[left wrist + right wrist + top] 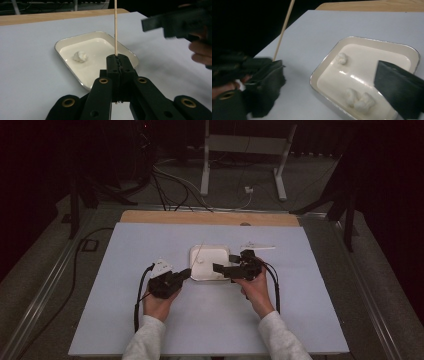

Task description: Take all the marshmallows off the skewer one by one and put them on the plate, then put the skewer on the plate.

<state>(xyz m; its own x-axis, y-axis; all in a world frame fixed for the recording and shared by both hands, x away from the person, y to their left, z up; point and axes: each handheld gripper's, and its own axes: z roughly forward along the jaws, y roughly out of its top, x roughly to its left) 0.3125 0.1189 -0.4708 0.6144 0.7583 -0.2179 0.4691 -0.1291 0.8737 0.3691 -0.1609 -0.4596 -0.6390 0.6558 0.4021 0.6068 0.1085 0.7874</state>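
Note:
A white enamel tray [199, 254] sits mid-table; inside, the right gripper view shows one white cotton ball [342, 58] and a clump of two [359, 98]. My left gripper [188, 272] is at the tray's left edge, shut on a thin wooden stick [115, 25] that rises upright from its jaws [118, 62]. The stick [283, 30] also shows slanting at the left of the right gripper view. My right gripper [227, 263] hovers at the tray's right edge, jaws wide open with nothing between them [332, 95]; the tray [367, 41] lies just beyond.
A small flat white item [257, 246] lies on the pale mat [210, 320] beyond the right gripper. The wooden table edge [210, 217] runs along the far side. Cables and a desk frame [245, 150] are on the floor behind.

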